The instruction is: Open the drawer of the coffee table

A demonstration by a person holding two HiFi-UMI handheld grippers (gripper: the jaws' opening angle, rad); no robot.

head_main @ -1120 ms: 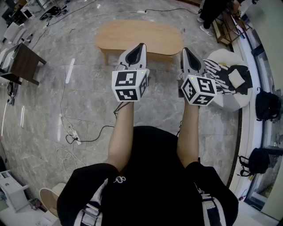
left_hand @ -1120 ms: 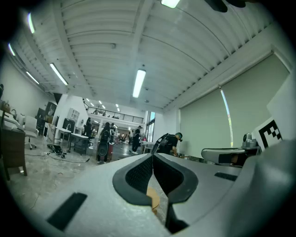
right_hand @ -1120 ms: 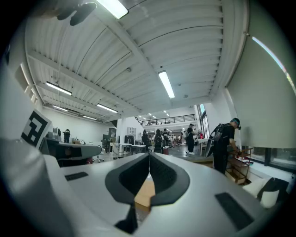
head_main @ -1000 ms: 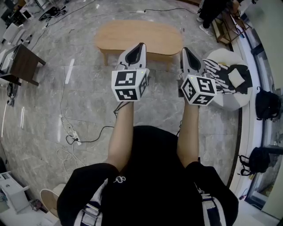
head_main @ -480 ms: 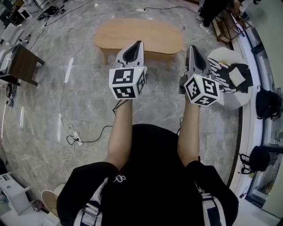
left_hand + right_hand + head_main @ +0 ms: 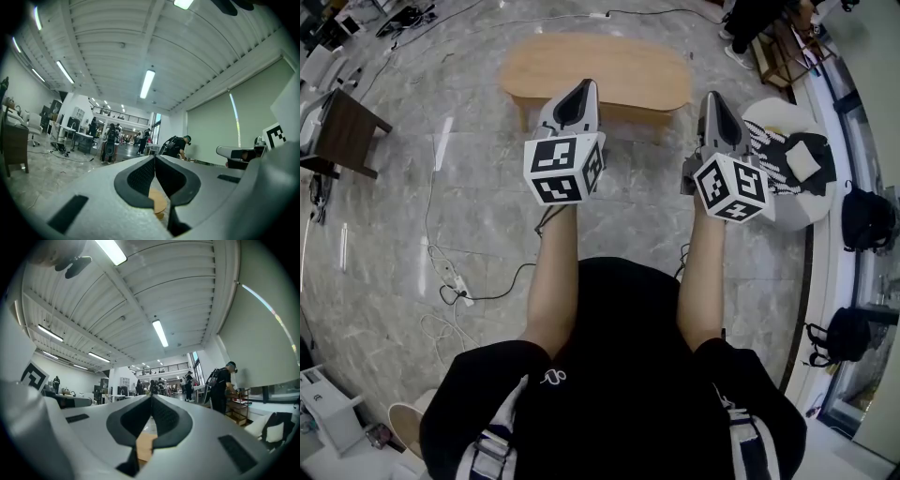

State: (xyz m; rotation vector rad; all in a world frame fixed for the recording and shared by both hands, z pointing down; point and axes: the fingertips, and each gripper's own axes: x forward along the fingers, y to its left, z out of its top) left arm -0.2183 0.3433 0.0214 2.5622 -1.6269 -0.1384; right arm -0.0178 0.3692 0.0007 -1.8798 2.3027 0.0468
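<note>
The oval light-wood coffee table (image 6: 619, 66) stands on the marble floor ahead of me in the head view. I cannot make out its drawer front from here. My left gripper (image 6: 587, 86) is held level, its tips over the table's near edge in the picture, jaws shut and empty. My right gripper (image 6: 711, 97) hangs beside the table's right end, also shut on nothing. In the left gripper view the pads of the left gripper (image 6: 154, 157) meet, and a sliver of the table (image 6: 158, 206) shows below them. In the right gripper view the right gripper (image 6: 151, 397) is closed the same way.
A dark side table (image 6: 347, 127) stands at the left. A white round seat (image 6: 787, 211) with a striped cloth is at the right, with black backpacks (image 6: 867, 220) beyond it. Cables (image 6: 450, 281) trail across the floor at the left. A person (image 6: 750, 23) stands at the top right.
My left gripper has moved forward toward the coffee table and slightly left. The right gripper has barely shifted. Both stay shut.
</note>
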